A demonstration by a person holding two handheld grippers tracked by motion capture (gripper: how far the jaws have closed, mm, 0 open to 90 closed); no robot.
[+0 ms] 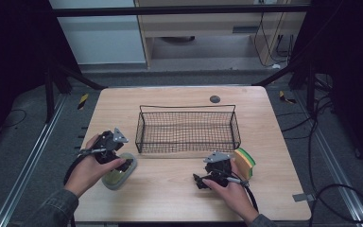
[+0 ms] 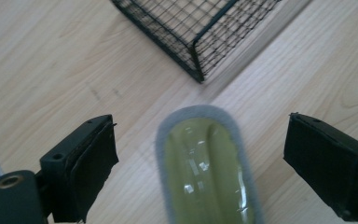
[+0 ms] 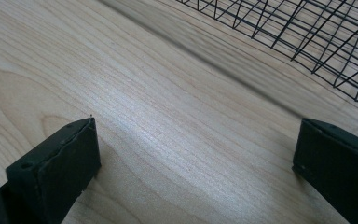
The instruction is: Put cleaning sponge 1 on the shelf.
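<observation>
The green scrub pad (image 1: 118, 174) is an elongated oval, a glossy yellow-green centre bordered all round by a pale grey felt-like rim. It lies flat on the wooden table (image 1: 170, 198), its long axis running obliquely, one rounded end pointing toward the near left corner of the wire basket (image 1: 187, 128). It sits just in front of and to the left of that corner, near the basket but clear of it. In the left gripper view the pad (image 2: 207, 168) shows its rounded end, with light reflecting off the shiny centre and bare wood between it and the basket corner (image 2: 196, 72). No damage visible.
</observation>
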